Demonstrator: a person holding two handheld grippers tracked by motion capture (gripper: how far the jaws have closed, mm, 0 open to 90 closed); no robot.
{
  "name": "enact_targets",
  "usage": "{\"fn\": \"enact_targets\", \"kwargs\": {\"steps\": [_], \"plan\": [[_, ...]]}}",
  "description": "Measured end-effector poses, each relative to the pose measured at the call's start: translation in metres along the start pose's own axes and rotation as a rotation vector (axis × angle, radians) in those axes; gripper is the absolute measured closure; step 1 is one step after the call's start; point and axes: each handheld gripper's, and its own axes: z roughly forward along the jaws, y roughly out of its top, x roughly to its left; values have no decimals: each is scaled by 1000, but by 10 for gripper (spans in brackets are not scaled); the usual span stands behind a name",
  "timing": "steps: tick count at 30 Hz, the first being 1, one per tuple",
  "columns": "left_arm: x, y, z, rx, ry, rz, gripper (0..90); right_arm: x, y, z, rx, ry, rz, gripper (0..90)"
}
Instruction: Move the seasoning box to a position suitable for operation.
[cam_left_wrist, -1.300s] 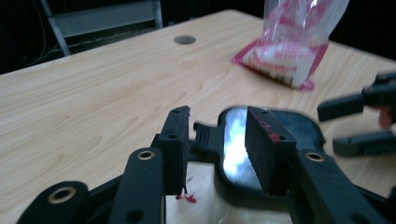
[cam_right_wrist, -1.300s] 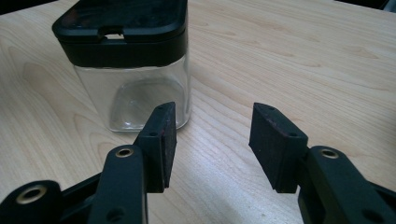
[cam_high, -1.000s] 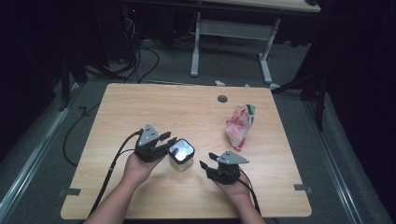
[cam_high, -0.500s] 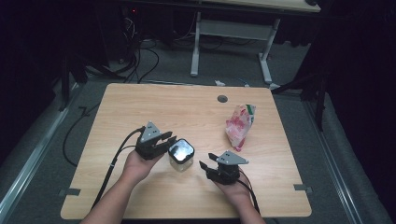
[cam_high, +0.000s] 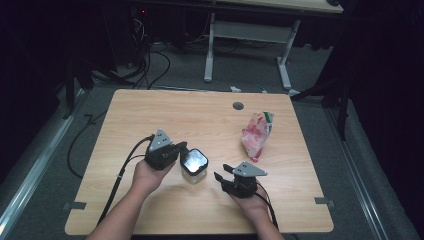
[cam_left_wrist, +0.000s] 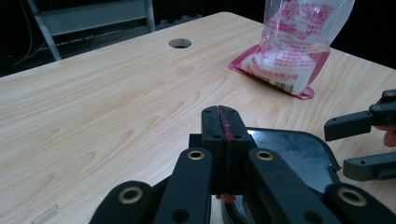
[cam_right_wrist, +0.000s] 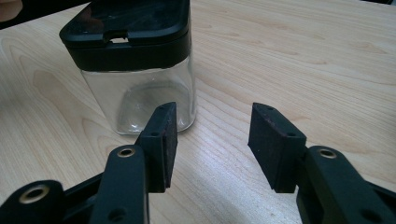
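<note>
Judging by the layout, little is done: the glass jar stands lidded on the table's near middle, unlifted, the bag well apart to the far right. The left gripper has just been closing and is shut beside the lid, possibly touching it, nothing between. The right gripper, jaws spread and slightly narrowed lately, waits near the jar's right.

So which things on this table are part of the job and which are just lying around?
In use:
- glass jar with black lid
- left gripper, jaws shut beside the lid
- right gripper, jaws open, near the jar

Lying about:
- pink snack bag
- table's cable hole
</note>
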Motion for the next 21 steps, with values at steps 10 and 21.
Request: {"fn": "enact_targets", "kwargs": {"steps": [10, 21], "plan": [[-2, -5, 8, 29, 17, 22, 900, 2, -1, 2, 3, 11, -4, 541], [1, -9, 9, 29, 28, 18, 900, 4, -3, 5, 2, 14, -8, 524]]}}
